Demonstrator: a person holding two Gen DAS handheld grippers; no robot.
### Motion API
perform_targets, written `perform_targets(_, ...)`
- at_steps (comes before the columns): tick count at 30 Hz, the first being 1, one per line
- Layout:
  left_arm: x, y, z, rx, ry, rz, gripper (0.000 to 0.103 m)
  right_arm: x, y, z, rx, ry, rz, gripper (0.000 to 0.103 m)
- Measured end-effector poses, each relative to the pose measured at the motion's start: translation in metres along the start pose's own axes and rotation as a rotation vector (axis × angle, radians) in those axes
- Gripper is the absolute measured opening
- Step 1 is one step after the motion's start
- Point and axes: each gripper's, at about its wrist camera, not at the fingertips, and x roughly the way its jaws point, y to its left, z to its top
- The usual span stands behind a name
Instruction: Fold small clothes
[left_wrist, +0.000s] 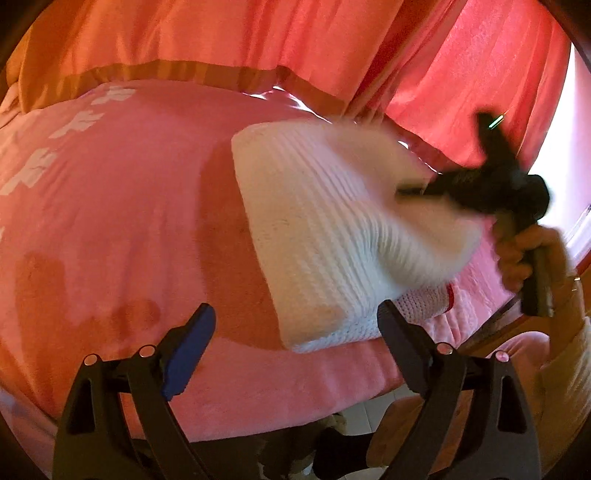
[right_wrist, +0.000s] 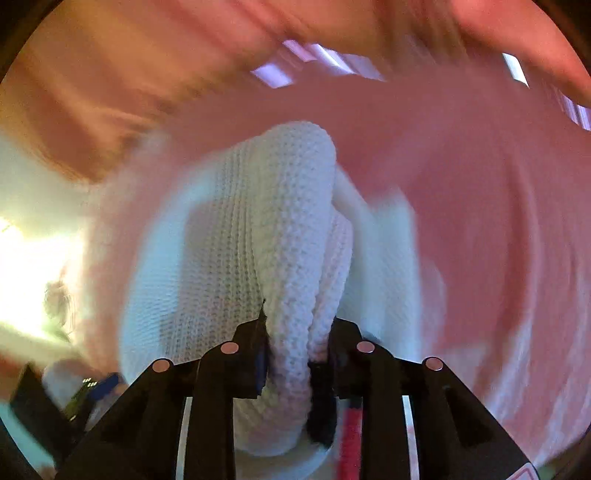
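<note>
Two grippers share this fold: left gripper, jaws wide and empty, should pin the white knit garment just ahead on the pink bed, while right gripper, jaws clamping its bunched edge, carries that evenly across.

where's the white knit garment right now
In the left wrist view the white knit garment lies right of centre on the pink blanket, its right end pinched by the right gripper.

White ribbed knit garment, partly folded on the pink blanket, one bunched edge lifted.
</note>
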Motion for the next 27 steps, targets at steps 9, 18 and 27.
perform_targets(9,0.021,-0.032,0.006,0.083,0.060,0.000,0.088,-0.065,-0.008,-0.065,0.025,-0.181,0.162,0.057)
perform_targets(18,0.051,-0.038,0.008,0.074,0.153,0.087,0.088,-0.049,0.029,-0.096,-0.105,-0.162,0.102,0.008)
perform_targets(27,0.066,-0.026,-0.005,0.088,0.228,0.137,0.088,-0.033,-0.036,-0.125,0.098,-0.108,0.033,0.012)
